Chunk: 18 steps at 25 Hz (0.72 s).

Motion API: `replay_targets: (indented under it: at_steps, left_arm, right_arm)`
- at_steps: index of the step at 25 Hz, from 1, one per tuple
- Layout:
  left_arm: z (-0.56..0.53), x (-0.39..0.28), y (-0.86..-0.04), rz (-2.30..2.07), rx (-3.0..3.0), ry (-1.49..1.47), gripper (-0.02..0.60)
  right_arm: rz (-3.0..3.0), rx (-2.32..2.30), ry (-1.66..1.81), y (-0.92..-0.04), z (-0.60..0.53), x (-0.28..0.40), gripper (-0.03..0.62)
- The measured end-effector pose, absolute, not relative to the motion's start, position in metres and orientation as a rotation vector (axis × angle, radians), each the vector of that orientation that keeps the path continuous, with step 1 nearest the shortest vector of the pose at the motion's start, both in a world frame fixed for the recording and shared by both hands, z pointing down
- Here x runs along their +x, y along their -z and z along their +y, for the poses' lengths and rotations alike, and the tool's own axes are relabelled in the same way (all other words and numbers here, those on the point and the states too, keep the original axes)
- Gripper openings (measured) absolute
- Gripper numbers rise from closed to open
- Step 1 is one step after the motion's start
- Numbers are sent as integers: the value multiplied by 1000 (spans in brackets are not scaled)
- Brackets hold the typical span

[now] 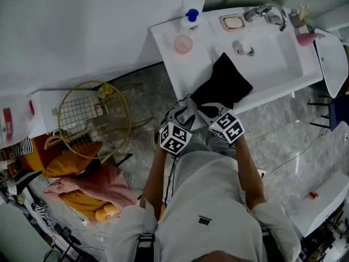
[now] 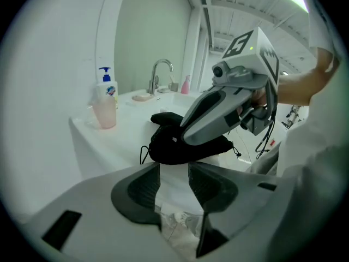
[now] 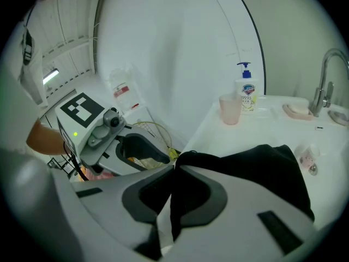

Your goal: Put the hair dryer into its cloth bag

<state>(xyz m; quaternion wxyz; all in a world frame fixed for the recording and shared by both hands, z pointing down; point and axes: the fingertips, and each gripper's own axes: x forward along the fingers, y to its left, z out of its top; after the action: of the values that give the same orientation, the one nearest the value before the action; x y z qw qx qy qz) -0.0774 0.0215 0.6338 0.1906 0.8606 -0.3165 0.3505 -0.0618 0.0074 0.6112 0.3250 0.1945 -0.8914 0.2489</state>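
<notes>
Head view: bag (image 1: 222, 83) is black cloth, lying on the counter (image 1: 163, 37) at its front edge, near end hanging over the edge. Left gripper (image 1: 187, 112) and right gripper (image 1: 210, 112) are both at that overhanging end. Bottle (image 1: 190, 19) and cup (image 1: 183, 43) sit at the counter's back left corner, faucet (image 1: 267, 11) at the back. Can't tell if the hair dryer is inside the bag.

Left gripper view: left gripper (image 2: 174, 171) has its jaws a little apart with nothing between them, short of the bag (image 2: 166, 146). Right gripper (image 2: 188, 135) sits on top of the bag at the counter (image 2: 131, 119) edge.

Right gripper view: right gripper (image 3: 173, 171) is clamped on a fold of the bag (image 3: 256, 168); black cloth runs between the pads. Left gripper (image 3: 147, 152) is just beside it, off the counter (image 3: 229, 135) edge.
</notes>
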Motion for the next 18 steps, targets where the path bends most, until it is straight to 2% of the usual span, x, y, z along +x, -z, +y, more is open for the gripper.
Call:
replay_targets:
  at_steps: [5, 9, 18]
  left_arm:
    - [19, -82, -619, -948, 2435, -913, 167]
    - [14, -84, -609, -992, 2448, -847, 167]
    - [3, -81, -596, -1005, 2485, -762, 166]
  right_arm:
    - [-2354, 538, -617, -606, 6, -61, 42]
    - [-2367, 576, -604, -603, 2, -58, 100]
    - [-2382, 710, -585, -597, -12, -46, 110]
